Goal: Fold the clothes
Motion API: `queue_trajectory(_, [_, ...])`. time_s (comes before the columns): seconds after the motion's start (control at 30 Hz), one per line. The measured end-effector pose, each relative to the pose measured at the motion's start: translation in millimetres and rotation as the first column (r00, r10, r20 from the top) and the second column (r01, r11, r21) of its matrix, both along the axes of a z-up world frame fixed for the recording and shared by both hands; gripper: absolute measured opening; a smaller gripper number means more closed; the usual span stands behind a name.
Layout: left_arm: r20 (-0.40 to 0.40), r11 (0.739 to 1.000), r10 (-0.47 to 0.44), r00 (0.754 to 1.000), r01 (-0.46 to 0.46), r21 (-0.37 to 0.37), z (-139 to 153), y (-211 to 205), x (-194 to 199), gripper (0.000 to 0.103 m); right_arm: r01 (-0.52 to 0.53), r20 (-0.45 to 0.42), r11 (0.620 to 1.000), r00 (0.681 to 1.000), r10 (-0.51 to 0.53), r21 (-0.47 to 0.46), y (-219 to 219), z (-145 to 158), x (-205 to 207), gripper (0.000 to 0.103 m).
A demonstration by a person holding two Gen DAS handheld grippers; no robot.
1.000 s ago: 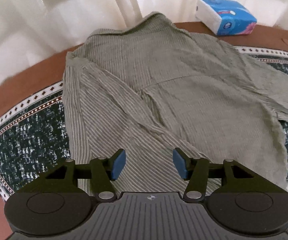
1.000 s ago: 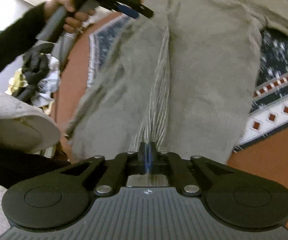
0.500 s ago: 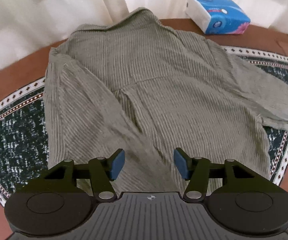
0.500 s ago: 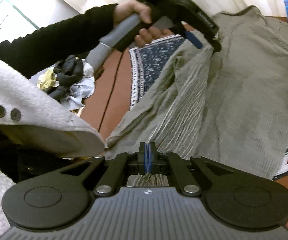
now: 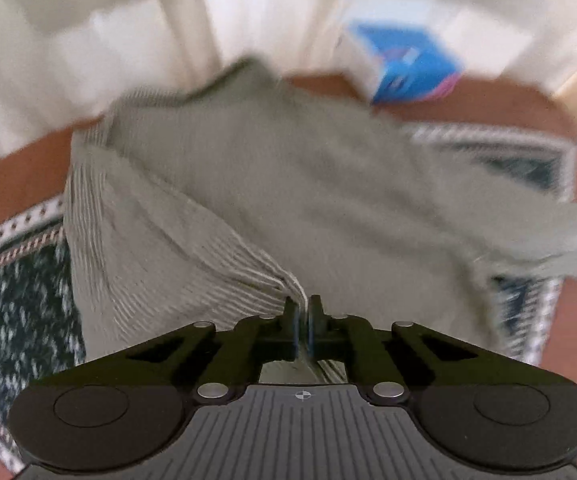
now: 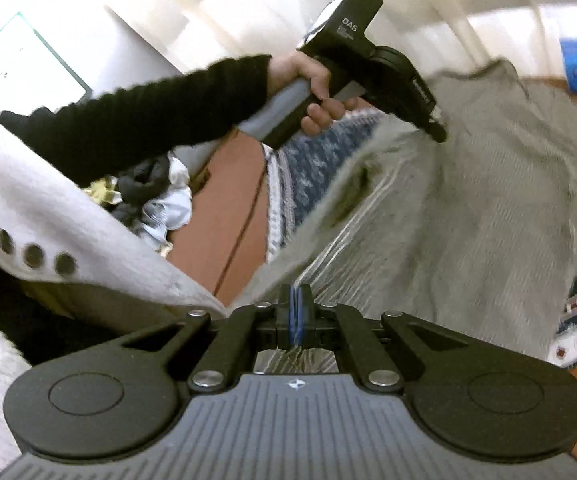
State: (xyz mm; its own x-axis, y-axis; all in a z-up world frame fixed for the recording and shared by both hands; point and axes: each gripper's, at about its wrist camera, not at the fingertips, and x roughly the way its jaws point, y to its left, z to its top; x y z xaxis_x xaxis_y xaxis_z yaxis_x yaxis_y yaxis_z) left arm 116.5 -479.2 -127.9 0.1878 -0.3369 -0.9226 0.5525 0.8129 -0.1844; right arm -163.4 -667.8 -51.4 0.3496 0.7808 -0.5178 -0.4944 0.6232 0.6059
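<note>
A grey-green striped shirt (image 5: pixel 288 184) lies spread over a patterned mat on a brown table, blurred by motion. My left gripper (image 5: pixel 303 312) has its jaws closing on a pinched fold of the shirt's left side, and the cloth rises in a ridge to the blue pads. In the right wrist view the shirt (image 6: pixel 488 200) is lifted at its near edge. There my right gripper (image 6: pixel 296 300) is shut on that hem, with fabric bunched behind the pads. The left gripper (image 6: pixel 438 132), held by a hand in a black sleeve, bites the shirt further back.
A blue tissue pack (image 5: pixel 404 68) stands at the table's far edge by white curtains. The dark patterned mat (image 5: pixel 12 300) has a white border. A pile of other clothes (image 6: pixel 148 196) lies left, off the table. A person's pale coat (image 6: pixel 88 248) hangs close at left.
My left gripper went from open above the shirt to shut on a fold of it and has lifted. The right gripper has risen with the hem, raising the near edge.
</note>
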Motion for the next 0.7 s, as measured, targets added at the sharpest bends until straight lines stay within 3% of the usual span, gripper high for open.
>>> queue_trajectory(0.1, [0.000, 0.998, -0.005, 1.000, 0.005, -0.066, 14, 23, 8, 0.000, -0.051, 0.035, 0.999, 0.998, 0.050, 0.010, 21, 15, 4, 0.002])
queue_trajectory(0.23, [0.003, 0.995, -0.005, 1.000, 0.005, -0.097, 11, 56, 15, 0.000, -0.120, 0.027, 0.993, 0.993, 0.119, 0.024, 62, 11, 20, 0.002])
queue_trajectory(0.43, [-0.041, 0.984, 0.017, 0.999, -0.024, -0.175, -15, 113, 19, 0.000, -0.177, -0.058, 0.984, 0.982, 0.178, 0.020, 131, -18, 41, 0.002])
queue_trajectory(0.7, [-0.065, 0.981, 0.005, 0.998, -0.018, -0.192, -50, 164, 21, 0.000, -0.202, -0.149, 0.978, 0.970, 0.192, -0.053, 199, -46, 51, 0.002])
